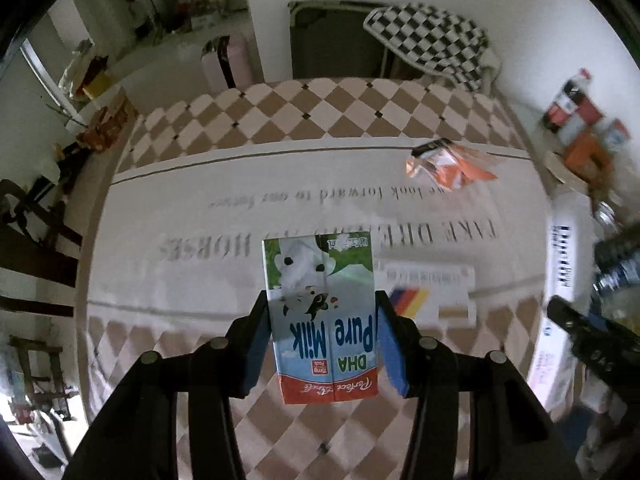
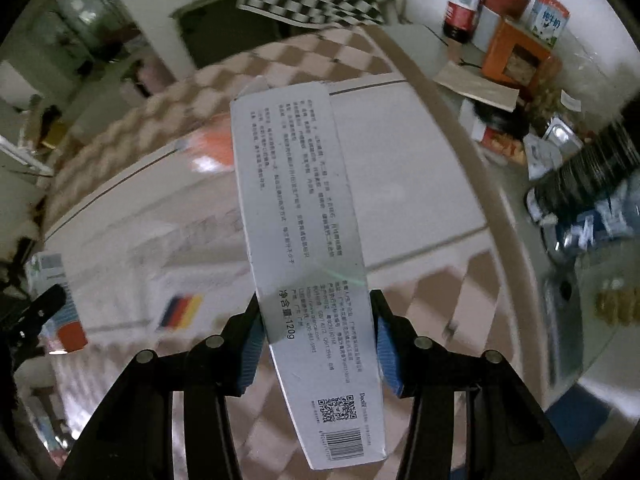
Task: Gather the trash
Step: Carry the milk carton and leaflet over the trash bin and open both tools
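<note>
Milk carton [image 1: 320,316] — one. Long axis runs straight ahead along the fingers of the left gripper [image 1: 322,320], base toward the camera, top toward the far edge of the table [image 1: 280,120]. Print reads upside down: "DHA Pure Milk" in blue, a red band at the near end, a green panel with a white cartoon animal at the far end. Held above the tablecloth, both blue pads [image 1: 390,344] pressed flat against its two narrow sides; the left tongs are clenched on it.

Long white box [image 2: 308,248] — one. Long axis also runs away from the camera, leaning slightly left at its far end. Grey-white card, fine black print, a QR code and a barcode at the near end, "120g" midway, a flap standing open at the far tip. The right gripper [image 2: 316,328] grasps it by its long edges near the lower third, above the table.

Orange wrapper [image 1: 448,162] — one, crumpled, lying on the pale centre strip of the cloth, well apart from both grippers.

White box with black-red-yellow stripes [image 1: 430,294] — one, flat on the cloth just beyond the milk carton, to its right.

Tablecloth — brown-and-cream diamond check with lettered pale band.
</note>
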`<state>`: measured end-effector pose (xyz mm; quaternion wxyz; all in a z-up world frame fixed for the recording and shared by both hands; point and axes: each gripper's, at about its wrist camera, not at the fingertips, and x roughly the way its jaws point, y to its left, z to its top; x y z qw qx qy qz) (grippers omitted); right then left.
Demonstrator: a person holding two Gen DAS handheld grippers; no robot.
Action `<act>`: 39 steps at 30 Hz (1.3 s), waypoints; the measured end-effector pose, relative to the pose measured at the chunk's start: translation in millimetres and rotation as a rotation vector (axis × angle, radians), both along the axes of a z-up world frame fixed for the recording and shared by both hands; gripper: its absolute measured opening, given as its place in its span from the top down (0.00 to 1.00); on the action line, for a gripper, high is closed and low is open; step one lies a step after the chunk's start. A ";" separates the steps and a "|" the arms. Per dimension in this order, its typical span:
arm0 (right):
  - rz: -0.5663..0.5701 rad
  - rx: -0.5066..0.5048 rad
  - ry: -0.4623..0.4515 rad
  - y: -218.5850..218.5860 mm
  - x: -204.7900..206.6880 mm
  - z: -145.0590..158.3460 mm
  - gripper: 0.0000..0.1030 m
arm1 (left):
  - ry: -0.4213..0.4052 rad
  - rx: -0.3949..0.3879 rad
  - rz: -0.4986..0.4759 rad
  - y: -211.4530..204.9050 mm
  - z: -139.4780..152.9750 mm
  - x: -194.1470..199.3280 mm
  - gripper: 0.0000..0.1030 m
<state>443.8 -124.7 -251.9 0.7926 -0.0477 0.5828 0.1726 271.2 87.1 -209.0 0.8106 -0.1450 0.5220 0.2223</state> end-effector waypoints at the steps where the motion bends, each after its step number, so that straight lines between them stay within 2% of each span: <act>1: 0.011 0.011 -0.006 1.5 -18.8 5.5 0.51 | -0.013 0.007 -0.010 -4.0 2.4 -6.7 0.56; 7: 0.040 0.078 -0.039 10.5 -136.6 33.3 0.51 | -0.092 0.046 -0.061 -18.0 25.1 -114.6 0.56; 10: 0.033 0.112 -0.050 7.1 -208.2 44.4 0.51 | -0.106 0.051 -0.083 -23.6 30.8 -167.3 0.56; 13: 0.022 0.145 -0.022 3.8 -266.2 48.1 0.50 | -0.102 0.034 -0.103 -30.4 31.0 -212.7 0.56; 17: 0.042 0.157 0.051 -1.1 -340.2 35.3 0.50 | -0.071 -0.023 -0.112 -37.5 11.7 -259.3 0.56; 20: 0.069 0.141 0.119 -6.0 -385.3 13.4 0.50 | -0.005 -0.092 -0.088 -40.7 -24.6 -294.4 0.56; 23: 0.093 0.106 0.238 -11.6 -423.6 -29.0 0.50 | 0.080 -0.164 -0.050 -41.0 -67.5 -321.1 0.56; 25: 0.099 0.083 0.326 -15.9 -445.0 -62.3 0.50 | 0.149 -0.241 -0.022 -39.5 -108.6 -338.1 0.56; 27: 0.099 0.055 0.417 -20.9 -460.8 -106.5 0.50 | 0.207 -0.304 0.000 -37.5 -149.1 -345.5 0.56; 31: 0.078 0.020 0.569 -21.4 -474.8 -204.9 0.50 | 0.288 -0.440 0.072 -23.2 -252.1 -343.0 0.56; 32: 0.069 0.013 0.589 -21.0 -474.6 -224.1 0.50 | 0.296 -0.481 0.084 -18.9 -282.6 -338.7 0.56; 35: 0.056 -0.022 0.638 -13.3 -466.5 -307.6 0.50 | 0.343 -0.567 0.089 -10.4 -361.6 -324.7 0.55; 36: 0.056 -0.023 0.650 -10.7 -462.8 -325.6 0.50 | 0.354 -0.595 0.091 -7.4 -386.3 -319.0 0.55; 37: 0.049 -0.022 0.662 -7.0 -457.6 -354.0 0.50 | 0.362 -0.603 0.092 -6.0 -403.0 -314.8 0.55; 39: 0.059 -0.035 0.661 0.7 -445.6 -392.3 0.50 | 0.365 -0.611 0.081 -1.6 -441.2 -308.5 0.54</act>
